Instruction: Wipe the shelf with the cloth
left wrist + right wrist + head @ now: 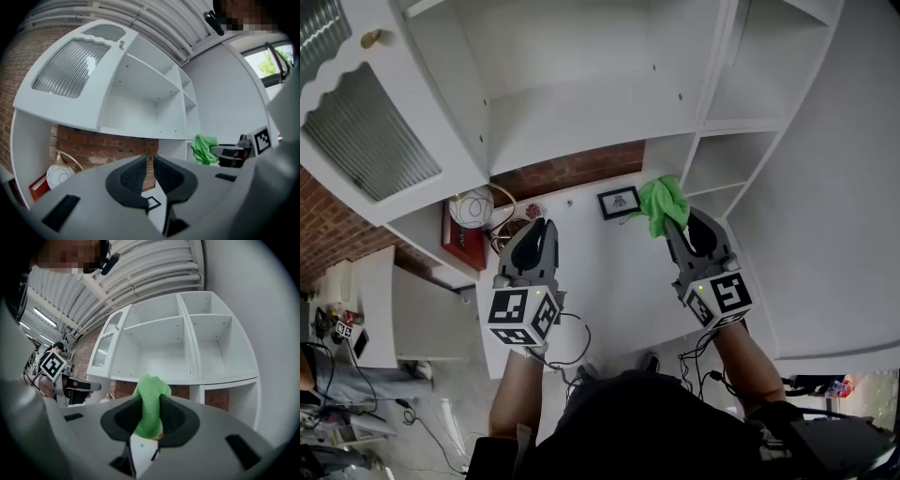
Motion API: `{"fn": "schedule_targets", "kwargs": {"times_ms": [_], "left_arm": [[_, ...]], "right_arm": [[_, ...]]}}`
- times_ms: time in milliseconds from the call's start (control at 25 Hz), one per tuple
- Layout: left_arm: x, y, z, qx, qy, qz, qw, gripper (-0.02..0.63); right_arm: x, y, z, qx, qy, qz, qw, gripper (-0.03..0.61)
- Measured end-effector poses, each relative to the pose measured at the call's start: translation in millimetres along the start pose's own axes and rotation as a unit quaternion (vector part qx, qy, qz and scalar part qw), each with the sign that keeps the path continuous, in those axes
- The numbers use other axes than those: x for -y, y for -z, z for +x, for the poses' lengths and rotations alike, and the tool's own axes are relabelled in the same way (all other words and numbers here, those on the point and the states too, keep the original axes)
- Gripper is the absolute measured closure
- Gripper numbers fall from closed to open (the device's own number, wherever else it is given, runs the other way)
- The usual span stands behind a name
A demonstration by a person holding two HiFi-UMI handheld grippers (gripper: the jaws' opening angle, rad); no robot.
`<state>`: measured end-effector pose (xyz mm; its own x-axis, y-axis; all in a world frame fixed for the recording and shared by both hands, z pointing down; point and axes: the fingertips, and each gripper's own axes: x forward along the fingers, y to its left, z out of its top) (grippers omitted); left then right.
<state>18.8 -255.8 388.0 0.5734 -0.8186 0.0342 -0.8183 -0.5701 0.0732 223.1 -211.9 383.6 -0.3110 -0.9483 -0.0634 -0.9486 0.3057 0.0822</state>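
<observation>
Clamping the green cloth (151,386) firmly between both jaws of the right gripper (150,401); leaves a bunched tuft standing up past the fingertips and a fold hanging lower down between the pads; holds it raised in front of the white shelf (159,352), about level with the lower boards, with no telling whether fabric touches wood; from the head view, places the cloth above the white counter (600,281), just right of a small framed picture (619,202) and close to the upright that divides the lower cubbies.

Holds the left gripper (150,163) well apart from the right one, off to the left; jaws drawn almost together, only a thin slit between them and nothing in it; points toward the brick wall (117,145) showing beneath the shelf.

Further out on the counter, beyond the left gripper: a white globe (472,208) ringed by a wire hoop, touching or just beside a red box (461,239); at far left, a cabinet door (366,141) with ribbed glass, swung open; below the left gripper, black cables (572,342) trailing off the counter edge.
</observation>
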Motion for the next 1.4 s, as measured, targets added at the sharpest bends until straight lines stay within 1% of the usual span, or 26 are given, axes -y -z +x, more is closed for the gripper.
{"fn": "schedule_targets", "kwargs": {"times_ms": [200, 520, 1400], "left_arm": [[0, 3, -2, -0.002, -0.005, -0.001, 1.0, 0.568], [3, 1, -3, 0.004, -0.005, -0.001, 1.0, 0.568], [11, 1, -2, 0.003, 0.008, -0.003, 1.0, 0.568]], "right_arm": [[-2, 2, 0, 0.001, -0.01, 0.008, 1.0, 0.483], [-6, 0, -3, 0.004, -0.017, 0.007, 1.0, 0.483], [-10, -7, -13, 0.01, -0.016, 0.005, 1.0, 0.488]]}}
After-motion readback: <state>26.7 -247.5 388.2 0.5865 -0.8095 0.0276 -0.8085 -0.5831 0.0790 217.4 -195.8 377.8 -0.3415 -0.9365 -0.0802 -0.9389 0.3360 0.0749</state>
